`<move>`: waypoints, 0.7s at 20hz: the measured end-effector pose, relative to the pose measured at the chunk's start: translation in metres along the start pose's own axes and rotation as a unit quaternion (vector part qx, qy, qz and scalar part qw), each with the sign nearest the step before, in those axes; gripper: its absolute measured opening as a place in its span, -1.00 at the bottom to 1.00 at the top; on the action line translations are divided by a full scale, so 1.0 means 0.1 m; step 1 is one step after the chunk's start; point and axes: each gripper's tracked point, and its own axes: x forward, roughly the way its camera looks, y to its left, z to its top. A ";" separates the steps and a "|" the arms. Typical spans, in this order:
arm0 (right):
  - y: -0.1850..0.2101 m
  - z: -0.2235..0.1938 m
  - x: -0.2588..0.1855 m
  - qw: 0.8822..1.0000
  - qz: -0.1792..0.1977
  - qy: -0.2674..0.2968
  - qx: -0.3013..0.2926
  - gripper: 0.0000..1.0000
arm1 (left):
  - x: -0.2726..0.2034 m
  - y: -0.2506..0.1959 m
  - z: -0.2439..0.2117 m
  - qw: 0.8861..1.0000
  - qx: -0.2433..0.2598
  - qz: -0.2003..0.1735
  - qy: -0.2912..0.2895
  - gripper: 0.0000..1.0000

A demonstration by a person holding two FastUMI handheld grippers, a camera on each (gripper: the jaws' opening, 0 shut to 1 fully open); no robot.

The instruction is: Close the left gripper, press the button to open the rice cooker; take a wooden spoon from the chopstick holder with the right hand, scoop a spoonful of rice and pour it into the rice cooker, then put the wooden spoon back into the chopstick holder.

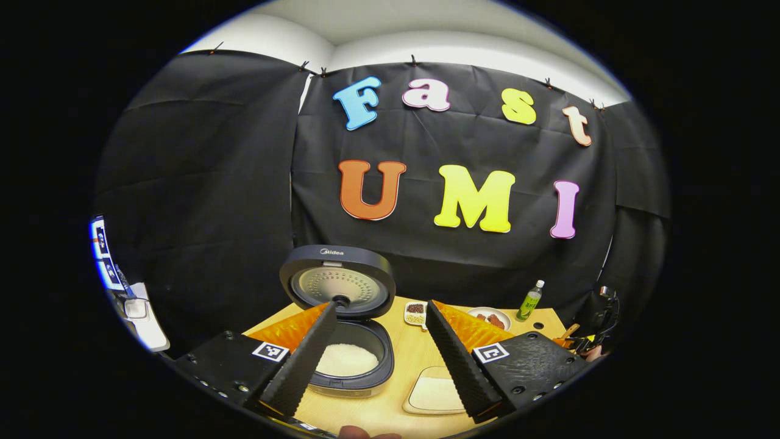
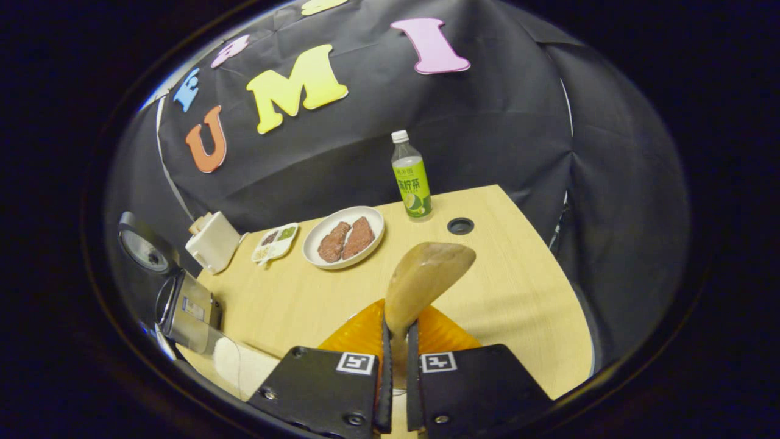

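Here the right tongs clamp the wooden spoon (bowl pointing forward), while the left tongs gape above the rice cooker.

Light wood table w/ cable hole; on it: open rice cooker, rice tray, plate of meat, divided dish, green bottle.

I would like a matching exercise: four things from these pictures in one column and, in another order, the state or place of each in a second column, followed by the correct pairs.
1. rice cooker
2. wooden spoon
3. white plate
4. green bottle

A. stands upright near the cloth wall
B. lid raised, white rice inside
C. held between the right gripper's fingers
D. carries two brown pieces of food

Pairs: 1-B, 2-C, 3-D, 4-A
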 end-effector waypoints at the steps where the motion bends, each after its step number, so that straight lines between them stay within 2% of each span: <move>1: 0.00 0.04 -0.06 1.000 -0.008 -0.008 0.003 -0.76 | -0.05 0.05 0.01 1.000 -0.004 0.001 -0.005 0.89; 6: 0.17 0.40 -0.50 0.998 -0.038 -0.058 -0.015 -0.79 | -0.31 0.33 0.06 0.999 -0.022 0.006 -0.032 0.89; 9: 0.42 0.58 -0.84 0.995 -0.044 -0.080 -0.025 -0.79 | -0.41 0.46 0.08 0.998 -0.028 -0.001 -0.049 0.89; 14: 1.20 0.60 -1.28 0.995 -0.020 -0.090 -0.034 -0.79 | -0.52 0.44 0.01 0.997 -0.005 -0.057 -0.057 0.89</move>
